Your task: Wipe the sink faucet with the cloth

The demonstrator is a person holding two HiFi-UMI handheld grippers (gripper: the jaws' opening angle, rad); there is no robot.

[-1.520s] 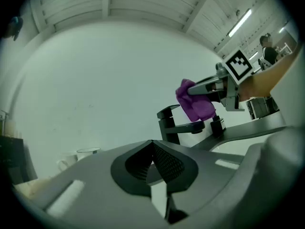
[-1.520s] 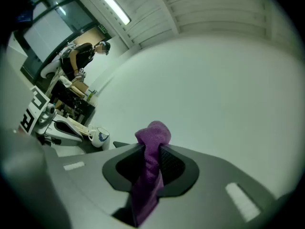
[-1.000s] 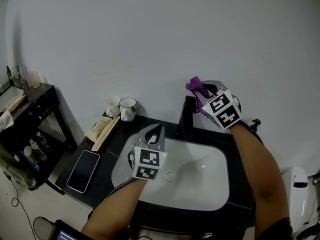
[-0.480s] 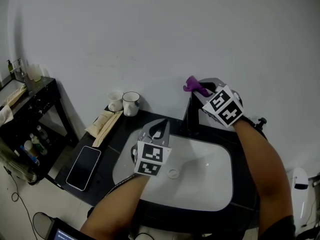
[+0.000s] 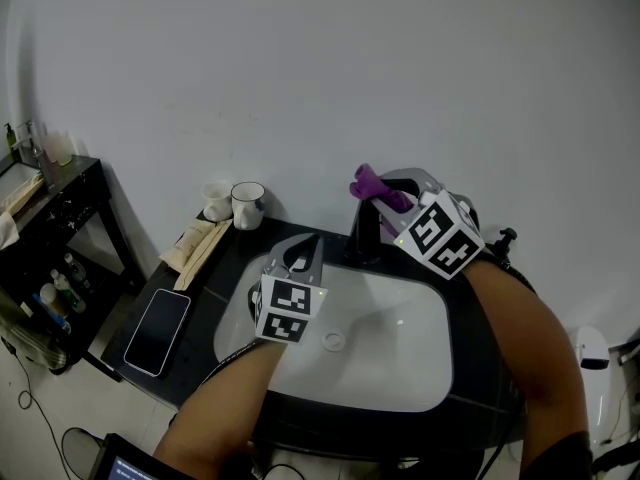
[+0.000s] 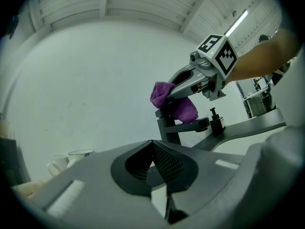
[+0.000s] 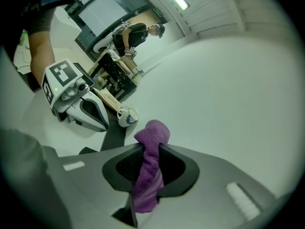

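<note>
Step in hand: wiping looks under way, at the top of the faucet (image 5: 364,236)
Right gripper (image 7: 148,150): jaws clamped on the purple cloth (image 7: 151,136), with a fold bulging past the tips
Cloth position: on the faucet's upper end, at the back of the sink (image 5: 432,320); in the left gripper view it drapes onto the spout side
Left gripper (image 6: 155,162): jaws closed together with nothing between them, hovering over the basin's left part, apart from the faucet
Next move, as I judge it: drag the cloth down the column and along the spout, keeping it pressed on
Nearby: two mugs (image 5: 247,206) left of the faucet, well clear of the wiping
</note>
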